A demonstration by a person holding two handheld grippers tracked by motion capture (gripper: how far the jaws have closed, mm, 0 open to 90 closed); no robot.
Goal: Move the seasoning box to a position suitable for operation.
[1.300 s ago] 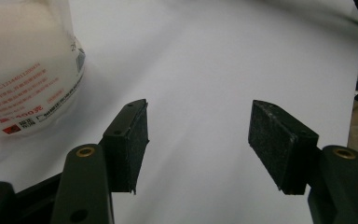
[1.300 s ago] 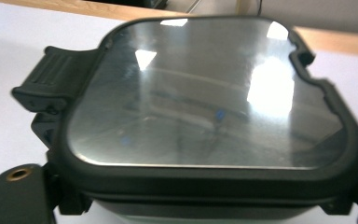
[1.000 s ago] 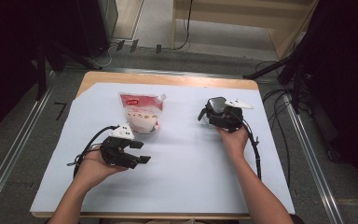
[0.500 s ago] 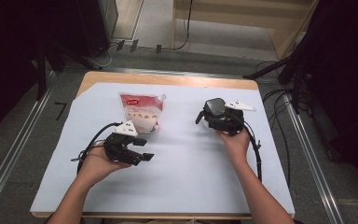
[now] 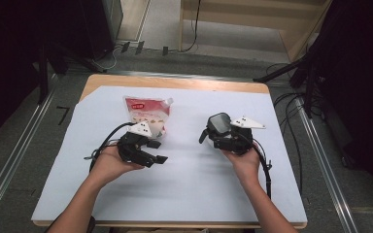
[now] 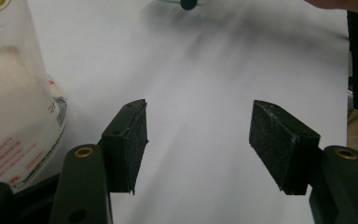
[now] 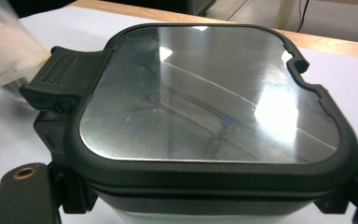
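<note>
Left gripper: jaws spread, nothing held between them.
Right gripper: clamped on a lidded box.
Bag: lying just beside the left gripper.

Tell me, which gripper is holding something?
The right gripper: its jaws clamp a black-lidded container. The left gripper has open jaws with only white table cover between them.

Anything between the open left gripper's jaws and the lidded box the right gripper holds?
No: the high view shows bare white table cover between the left gripper and the dark-lidded square container in the right gripper. The red-and-clear pouch sits aside.
</note>
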